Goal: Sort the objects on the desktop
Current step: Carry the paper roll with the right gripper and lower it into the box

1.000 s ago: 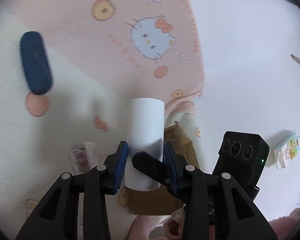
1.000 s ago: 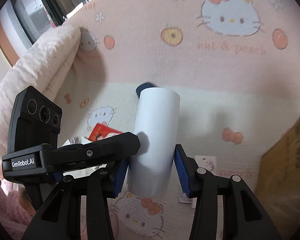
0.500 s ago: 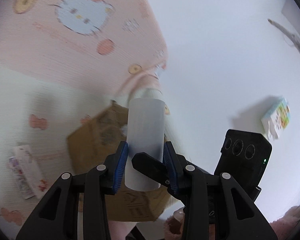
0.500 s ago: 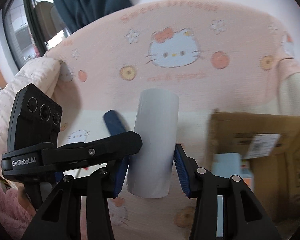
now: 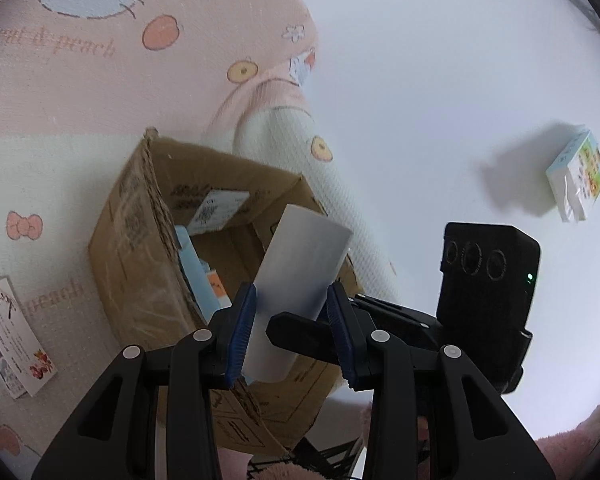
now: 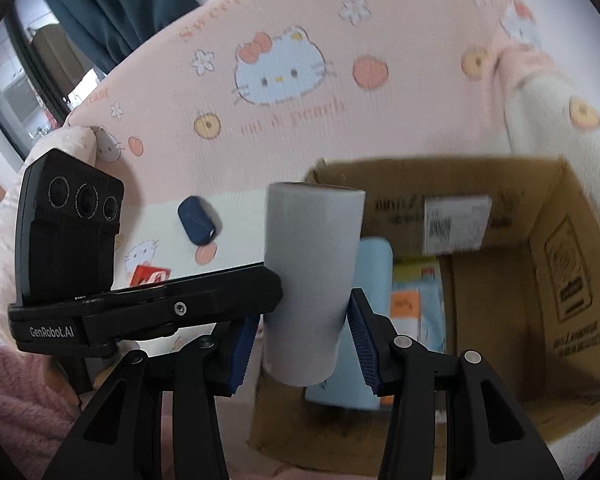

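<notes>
A white cylinder (image 5: 300, 276) is held between both grippers. My left gripper (image 5: 290, 324) is shut on its lower part, and my right gripper (image 6: 302, 340) grips the same cylinder (image 6: 312, 280) from the other side. The cylinder hangs tilted over an open cardboard box (image 5: 136, 240), also in the right wrist view (image 6: 540, 264). Inside the box lie a light blue case (image 6: 374, 268) and colourful packets (image 6: 416, 300).
The box rests on a pink Hello Kitty bedsheet (image 6: 300, 120). A dark blue case (image 6: 196, 220) and a red packet (image 6: 150, 274) lie on the sheet to the left. A printed card (image 5: 8, 344) lies left of the box. A tissue pack (image 5: 576, 176) lies at the right.
Both grippers carried the cylinder from over the sheet to above the open box. The cylinder now tilts over the box's opening.
</notes>
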{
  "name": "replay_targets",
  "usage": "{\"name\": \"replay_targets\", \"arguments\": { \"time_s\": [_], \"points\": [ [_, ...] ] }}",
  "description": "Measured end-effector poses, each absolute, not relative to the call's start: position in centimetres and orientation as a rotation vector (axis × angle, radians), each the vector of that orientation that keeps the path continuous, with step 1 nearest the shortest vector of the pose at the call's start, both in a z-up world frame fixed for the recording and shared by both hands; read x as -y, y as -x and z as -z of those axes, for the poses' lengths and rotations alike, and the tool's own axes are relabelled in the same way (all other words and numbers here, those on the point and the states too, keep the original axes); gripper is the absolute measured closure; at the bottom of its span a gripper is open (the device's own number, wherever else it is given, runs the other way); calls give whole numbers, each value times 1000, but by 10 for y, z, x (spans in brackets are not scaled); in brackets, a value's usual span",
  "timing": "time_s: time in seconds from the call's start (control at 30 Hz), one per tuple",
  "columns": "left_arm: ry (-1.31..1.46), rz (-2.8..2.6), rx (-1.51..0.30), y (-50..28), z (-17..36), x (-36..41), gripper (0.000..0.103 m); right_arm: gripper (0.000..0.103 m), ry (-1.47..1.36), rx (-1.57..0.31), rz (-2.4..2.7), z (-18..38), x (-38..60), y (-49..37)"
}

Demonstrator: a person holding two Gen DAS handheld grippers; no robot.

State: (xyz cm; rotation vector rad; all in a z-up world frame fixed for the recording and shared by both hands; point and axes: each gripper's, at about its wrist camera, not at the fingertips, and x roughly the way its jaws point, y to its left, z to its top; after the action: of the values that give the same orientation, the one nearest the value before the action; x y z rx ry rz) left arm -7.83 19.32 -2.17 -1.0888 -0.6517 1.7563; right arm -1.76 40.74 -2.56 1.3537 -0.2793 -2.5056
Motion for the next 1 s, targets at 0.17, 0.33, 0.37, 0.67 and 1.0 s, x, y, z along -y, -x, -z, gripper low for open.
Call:
{"name": "replay_targets", "arguments": {
  "time_s": [0.17,0.33,0.37,0.67,1.0],
  "points": [
    [1115,-1750,630,74,23,-199,62,60,-1391,310,2468,35,-419,14],
    [1123,-1768,646,77,25,-199,62,60,-1395,280,2422,40,-418,17],
    [1127,-1776,648,80,25,-199,62,60,-1391,280,2418,40,-418,17],
    [1149,-1864,664,90,31,-192,45,59,-1422,278,2465,46,-419,20],
    [1092,-2138,272,77,8,-206,33,45,-1470,225,2524,44,-416,10]
  ]
}}
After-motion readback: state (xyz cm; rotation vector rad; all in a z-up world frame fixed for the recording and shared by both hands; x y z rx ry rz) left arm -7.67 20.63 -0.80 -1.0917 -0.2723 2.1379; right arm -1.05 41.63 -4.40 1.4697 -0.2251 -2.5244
